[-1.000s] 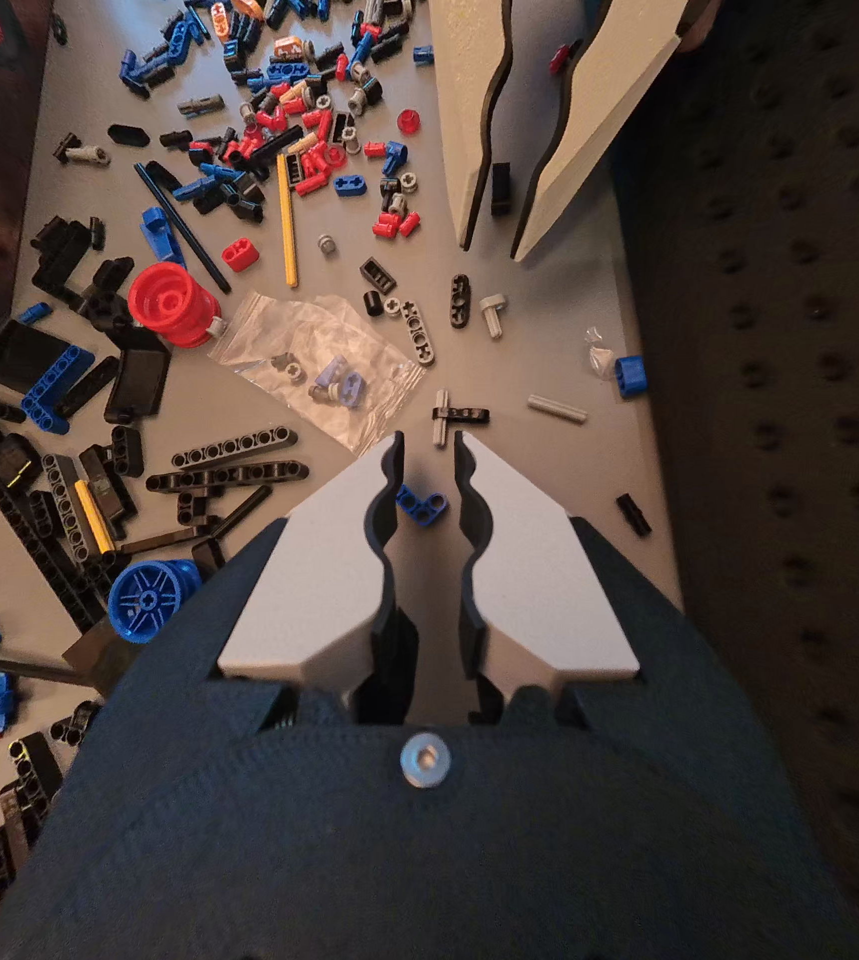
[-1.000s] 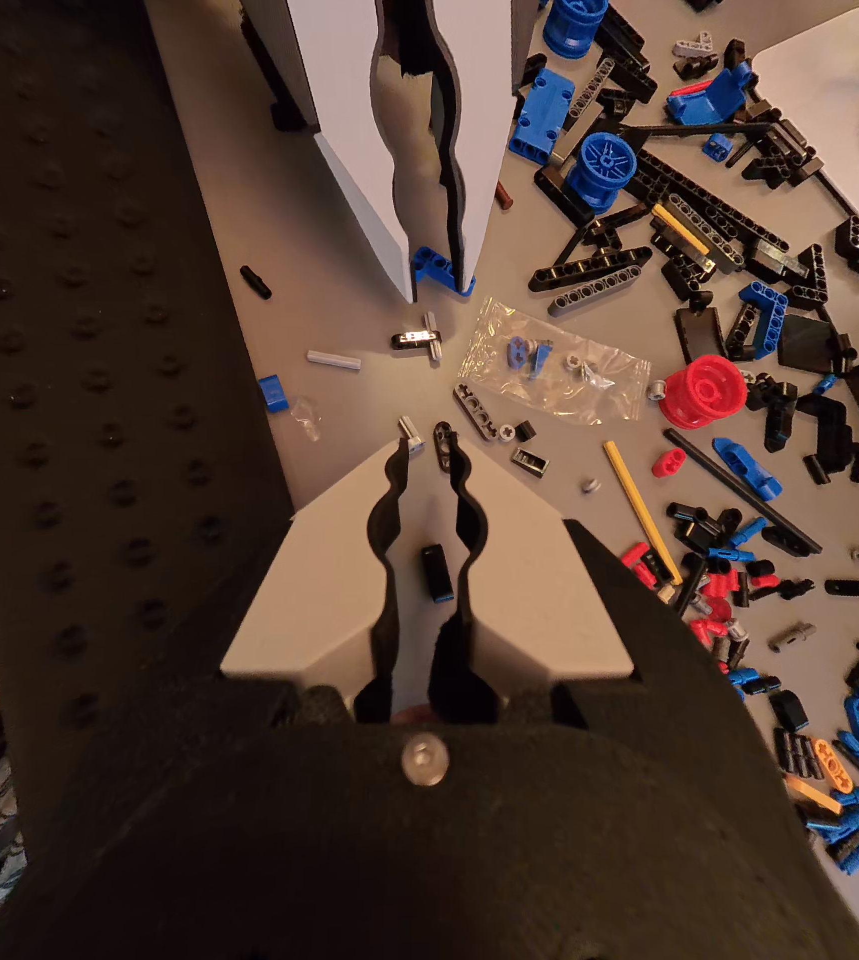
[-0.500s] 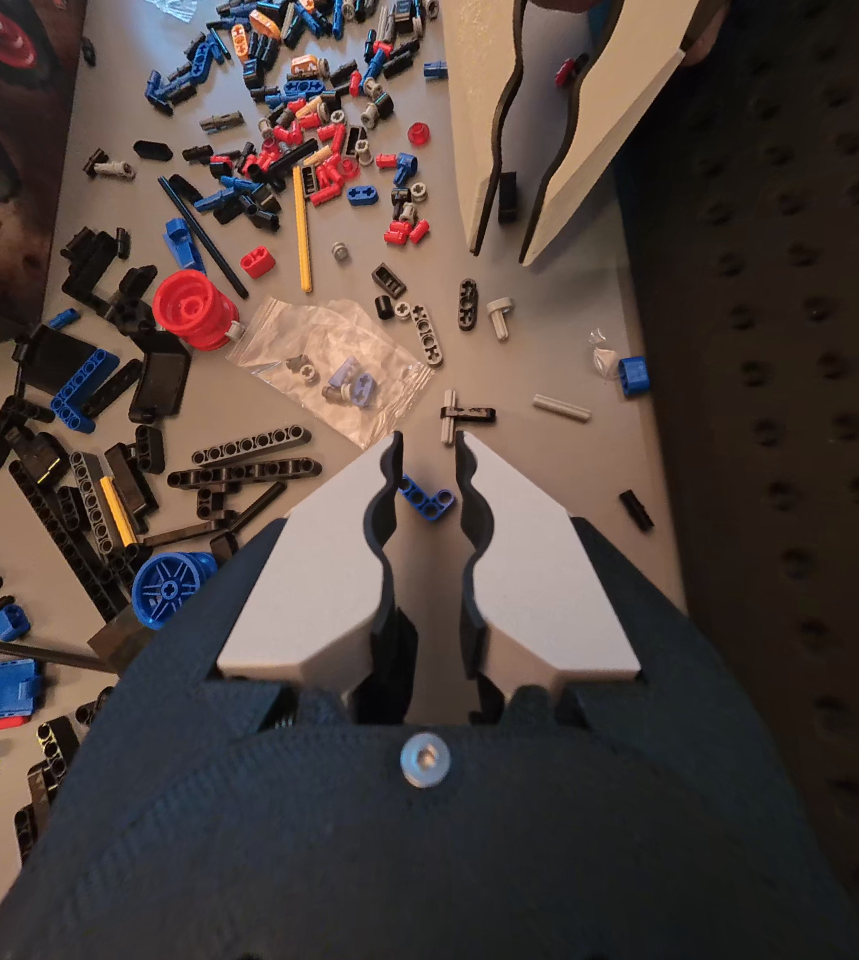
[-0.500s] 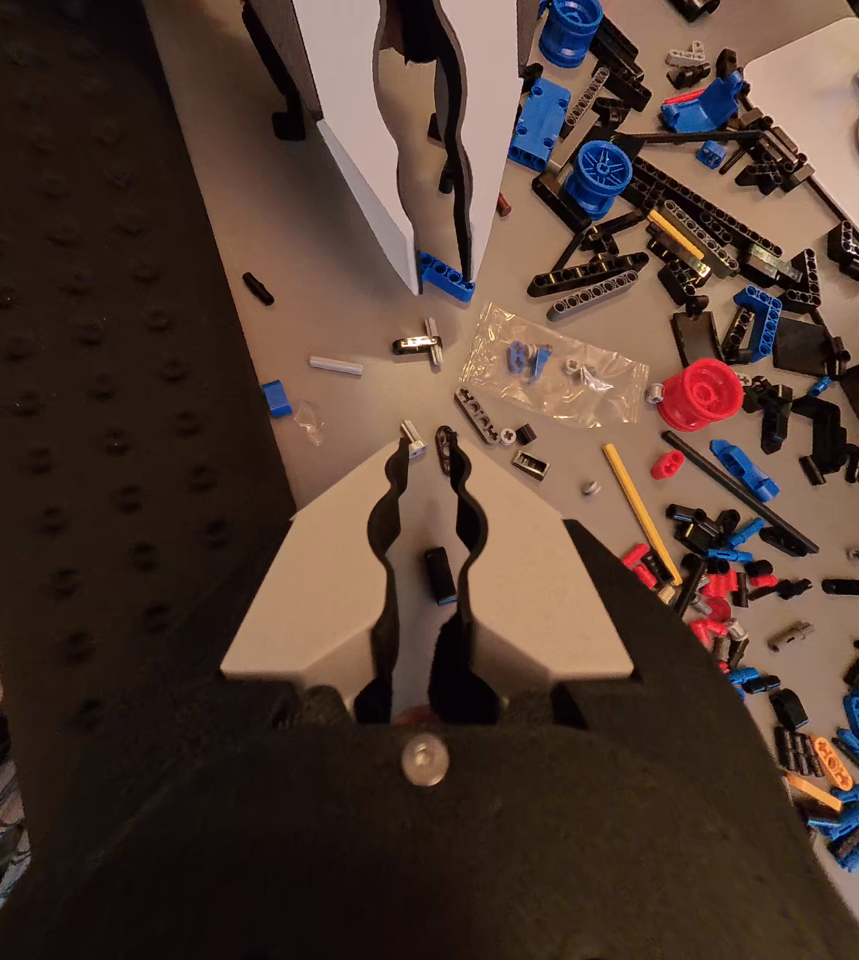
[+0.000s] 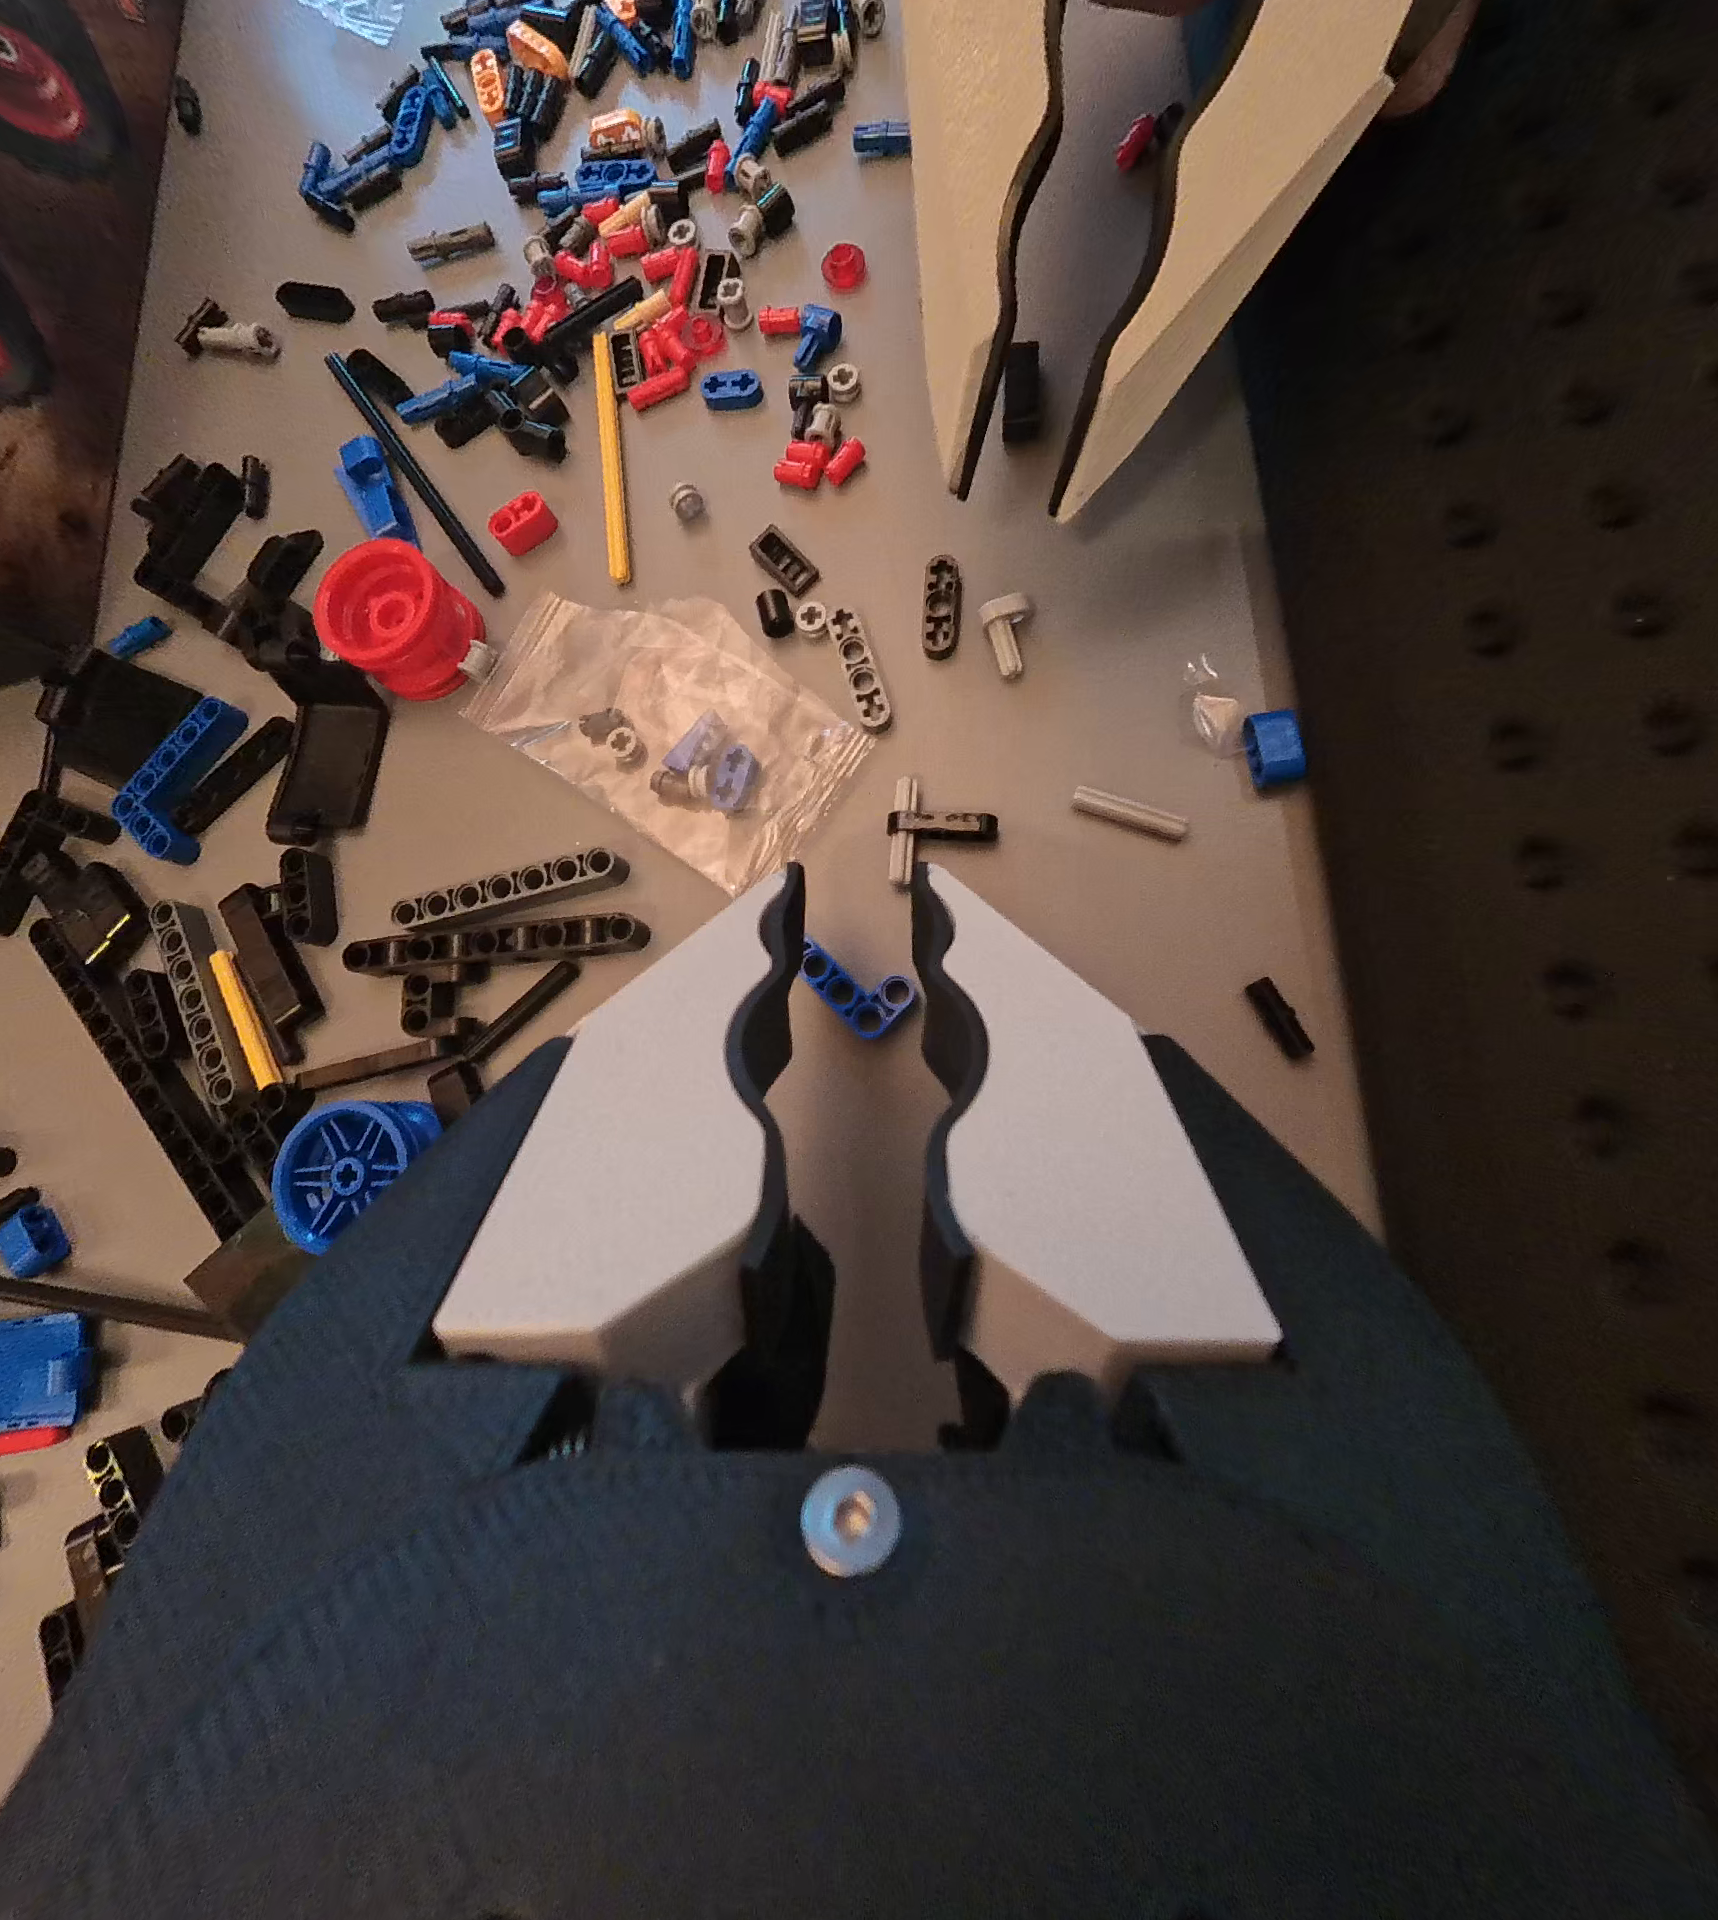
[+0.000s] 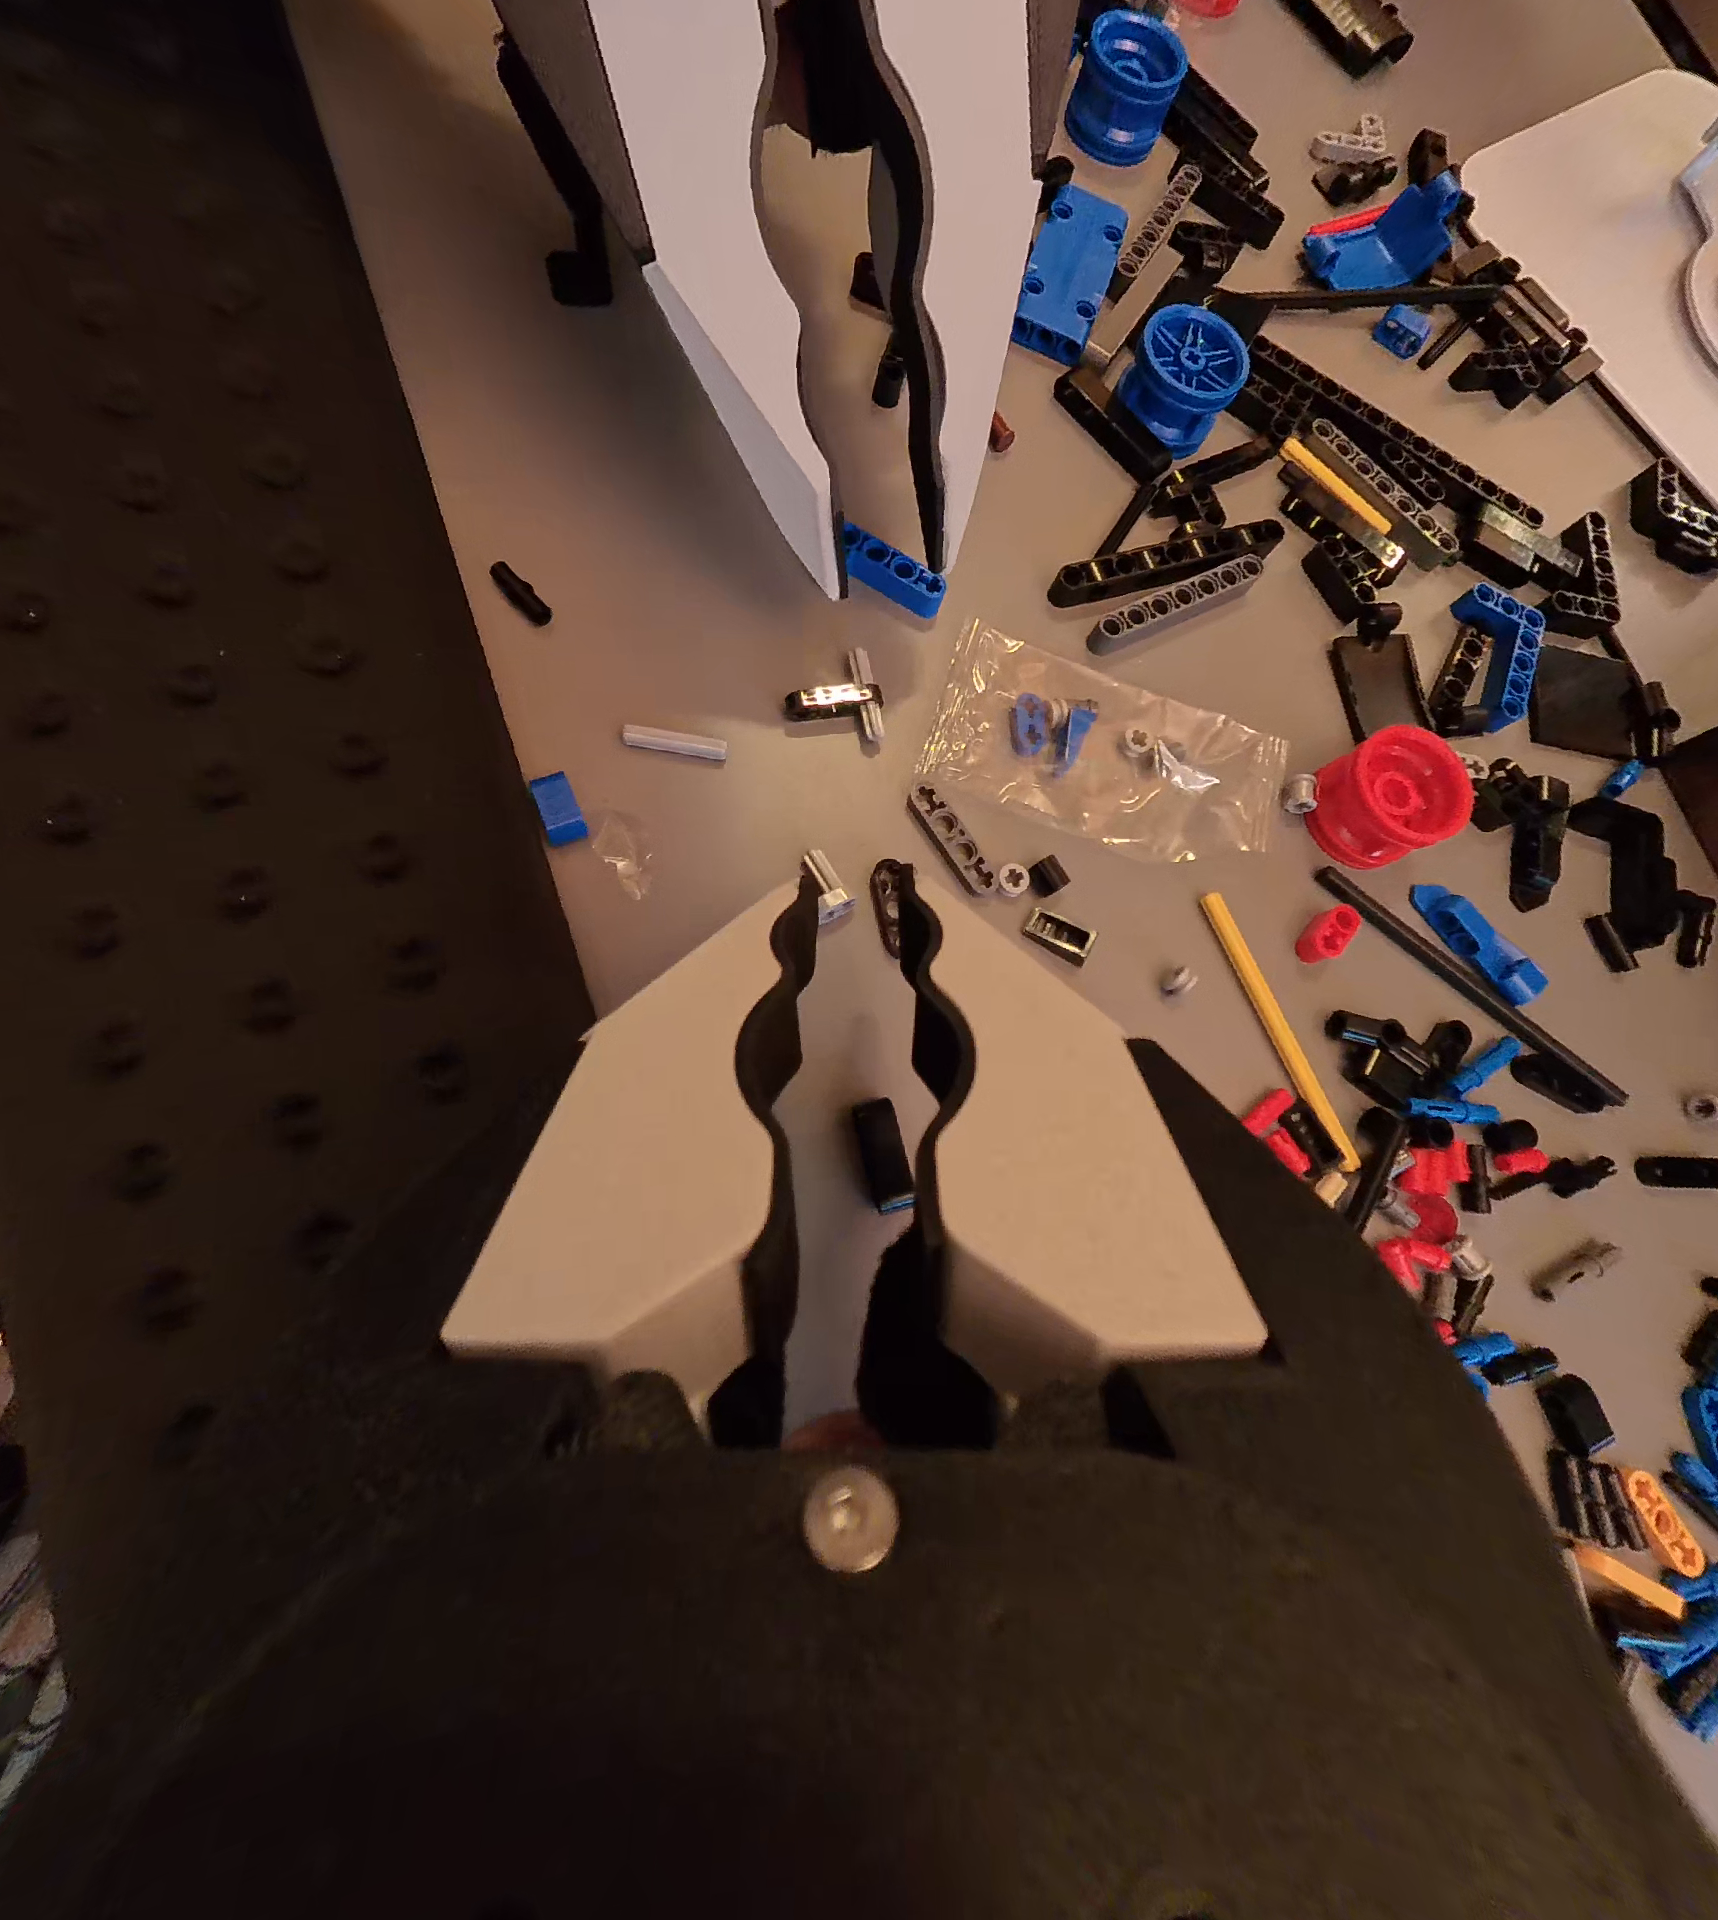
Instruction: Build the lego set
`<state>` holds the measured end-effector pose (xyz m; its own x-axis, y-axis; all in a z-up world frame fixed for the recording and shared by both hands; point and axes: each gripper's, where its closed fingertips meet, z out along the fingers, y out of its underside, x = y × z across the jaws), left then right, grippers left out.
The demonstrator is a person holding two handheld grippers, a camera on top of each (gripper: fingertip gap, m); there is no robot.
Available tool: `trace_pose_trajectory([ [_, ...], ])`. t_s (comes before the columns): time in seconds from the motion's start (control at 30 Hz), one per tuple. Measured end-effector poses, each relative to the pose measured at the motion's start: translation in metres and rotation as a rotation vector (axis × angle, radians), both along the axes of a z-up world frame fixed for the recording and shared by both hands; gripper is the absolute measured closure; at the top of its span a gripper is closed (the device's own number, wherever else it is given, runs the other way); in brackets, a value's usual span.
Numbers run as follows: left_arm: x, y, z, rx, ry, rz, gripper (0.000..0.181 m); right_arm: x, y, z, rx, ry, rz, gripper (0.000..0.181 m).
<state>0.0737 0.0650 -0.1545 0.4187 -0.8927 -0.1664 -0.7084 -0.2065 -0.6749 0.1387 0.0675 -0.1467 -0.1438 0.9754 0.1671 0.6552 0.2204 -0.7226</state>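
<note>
Loose lego pieces lie scattered on a grey table (image 5: 1094,644). My left gripper (image 5: 857,878) is open and low over the table, with a blue L-shaped beam (image 5: 860,997) lying between its fingers. In the right wrist view the same beam (image 6: 891,571) lies at the left gripper's tips (image 6: 886,582). My right gripper (image 6: 857,894) is open, with a small black piece (image 6: 881,1153) on the table between its fingers. In the left wrist view the right gripper (image 5: 1011,504) is at the top, around that black piece (image 5: 1021,390).
A clear bag of small parts (image 5: 689,727), a red wheel (image 5: 398,618), a blue wheel (image 5: 346,1174) and black beams (image 5: 502,935) lie to the left. A pile of small pins (image 5: 626,260) lies farther off. A dark dimpled mat (image 5: 1561,935) borders the table's right edge. There is about 7 cm between the tips of the two grippers.
The left gripper has drawn back and up a little, so more of the table shows; the blue beam stays between its fingers. The right gripper has hardly moved.
</note>
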Motion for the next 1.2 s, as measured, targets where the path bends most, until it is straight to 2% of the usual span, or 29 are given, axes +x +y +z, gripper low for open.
trace_pose_trajectory([
  [0.37,-0.004,-0.004,0.014,0.024,-0.006,-0.012,0.162,0.001,-0.002,0.003,0.003,0.007,-0.003,0.167],
  [0.57,0.008,-0.041,0.017,-0.028,0.032,-0.158,0.164,-0.002,-0.01,0.001,0.004,-0.001,0.026,0.167],
  [0.7,0.02,-0.062,0.006,-0.076,0.06,-0.228,0.164,-0.005,-0.016,0.002,-0.01,0.002,0.05,0.168],
  [0.83,0.023,-0.053,0.002,-0.03,0.077,-0.194,0.163,-0.009,-0.022,-0.003,-0.004,-0.028,0.083,0.168],
  [1.13,0.038,-0.049,-0.014,-0.194,0.021,-0.055,0.158,-0.014,-0.022,-0.005,-0.008,-0.021,0.082,0.168],
  [1.2,0.035,-0.042,-0.018,-0.19,0.051,-0.001,0.158,-0.013,-0.022,-0.006,-0.009,-0.023,0.084,0.168],
])
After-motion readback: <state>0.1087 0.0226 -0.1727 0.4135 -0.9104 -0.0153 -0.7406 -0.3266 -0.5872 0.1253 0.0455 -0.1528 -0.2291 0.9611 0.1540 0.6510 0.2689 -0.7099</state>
